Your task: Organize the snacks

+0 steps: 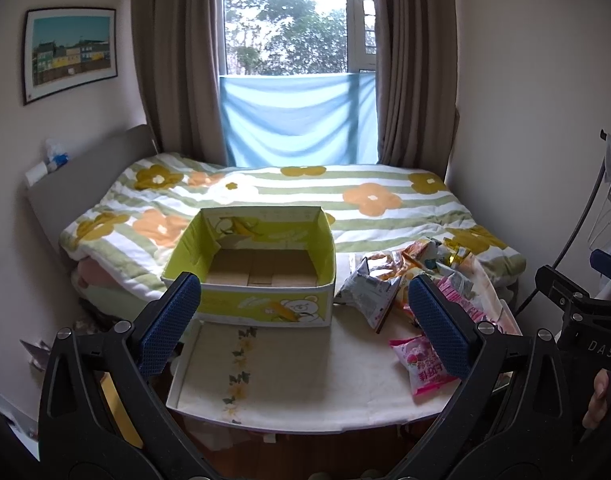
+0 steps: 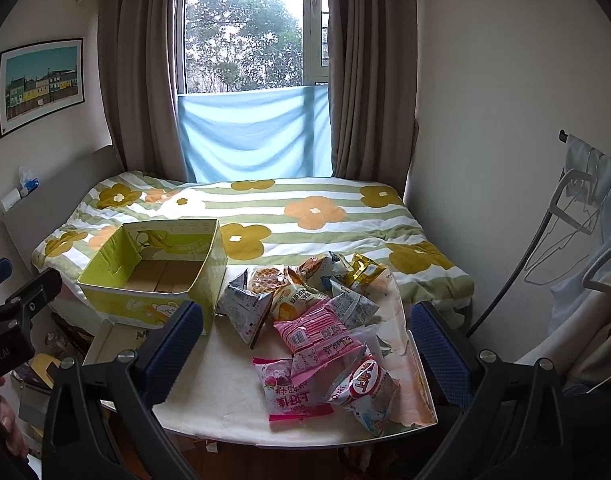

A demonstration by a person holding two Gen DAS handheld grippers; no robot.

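While box point(image 1: 261, 268) sits empty at bench point(image 1: 305, 380) far edge, nothing sorted yet; whole job left. Snack packets point(image 2: 317, 320) heaped on bench right of box, touching each other, none inside. Left tool point(image 1: 305, 328) spread wide, grasping nothing, facing box. Right tool point(image 2: 305, 352) likewise released, above pile. Pink packet point(image 2: 293, 392) shows Chinese writing, upside down. Neighbouring tool body reads "DAS". Other labels too small.
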